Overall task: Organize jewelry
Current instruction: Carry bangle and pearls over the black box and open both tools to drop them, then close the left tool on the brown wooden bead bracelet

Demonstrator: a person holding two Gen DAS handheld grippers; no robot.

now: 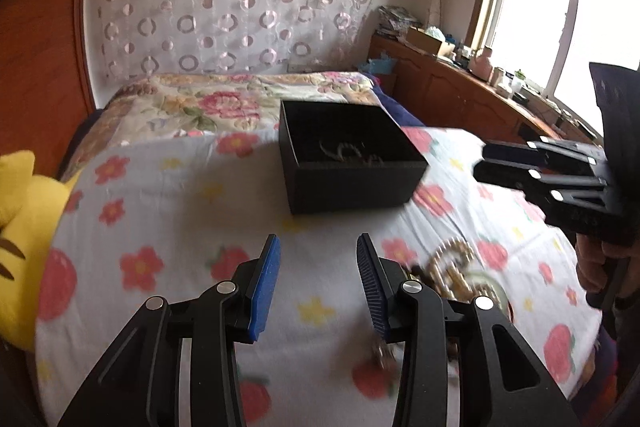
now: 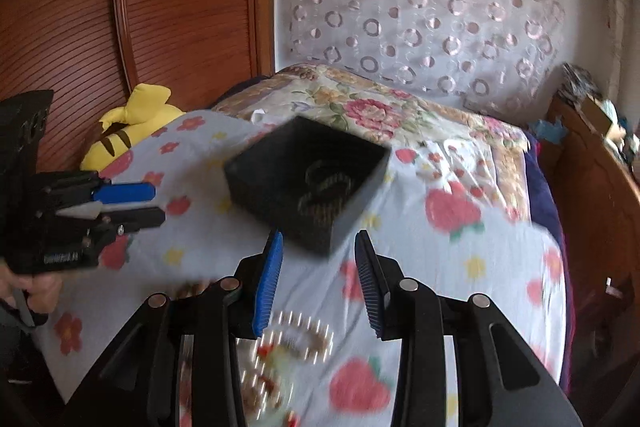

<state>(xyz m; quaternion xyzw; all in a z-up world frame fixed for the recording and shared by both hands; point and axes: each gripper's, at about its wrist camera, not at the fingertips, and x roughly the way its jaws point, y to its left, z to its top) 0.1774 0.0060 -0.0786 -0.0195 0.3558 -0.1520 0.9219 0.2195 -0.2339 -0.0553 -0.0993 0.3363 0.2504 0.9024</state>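
Observation:
An open black box [image 1: 348, 157] sits on the flowered bed sheet, with chain jewelry [image 1: 352, 153] inside; it also shows in the right wrist view [image 2: 308, 183]. A gold beaded bracelet [image 1: 452, 267] lies on the sheet right of my left gripper [image 1: 318, 283], which is open and empty, short of the box. My right gripper [image 2: 318, 283] is open and empty above a blurred beaded bracelet [image 2: 296, 341], just short of the box. The right gripper also shows at the right edge of the left wrist view [image 1: 512, 163], and the left gripper at the left of the right wrist view [image 2: 148, 203].
A yellow plush toy [image 1: 20, 239] lies at the bed's left edge. A wooden headboard [image 2: 140, 7] stands behind. A wooden cabinet [image 1: 460, 83] with clutter runs along the window on the right. A floral quilt [image 1: 224, 103] covers the far bed.

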